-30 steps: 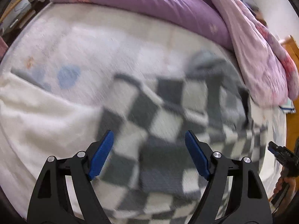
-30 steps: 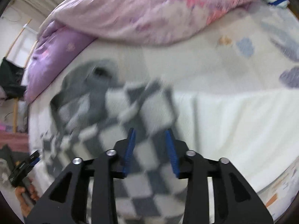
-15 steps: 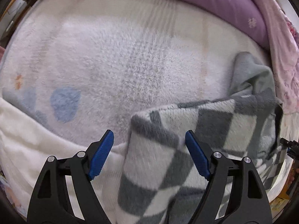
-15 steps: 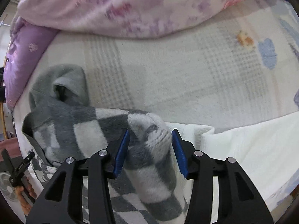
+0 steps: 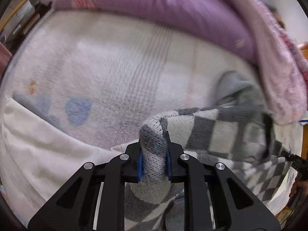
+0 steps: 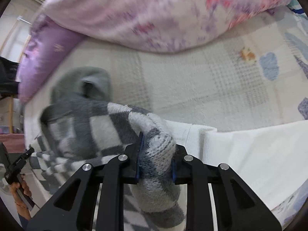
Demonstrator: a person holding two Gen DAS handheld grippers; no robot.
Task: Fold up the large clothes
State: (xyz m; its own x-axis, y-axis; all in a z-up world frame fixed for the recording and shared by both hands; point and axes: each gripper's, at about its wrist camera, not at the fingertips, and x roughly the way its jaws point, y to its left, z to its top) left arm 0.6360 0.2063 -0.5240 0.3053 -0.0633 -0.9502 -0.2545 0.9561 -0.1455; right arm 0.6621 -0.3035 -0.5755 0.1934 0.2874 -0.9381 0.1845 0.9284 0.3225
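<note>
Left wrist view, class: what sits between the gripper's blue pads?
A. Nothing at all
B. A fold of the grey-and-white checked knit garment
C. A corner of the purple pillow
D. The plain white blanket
B: a bunched fold of the checked garment stands up between the blue pads of the left gripper, whose jaws are closing on it.

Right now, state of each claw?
Left claw: closing, pads on a fold of the checkered sweater.
Right claw: closing, clamped on the same sweater.
</note>
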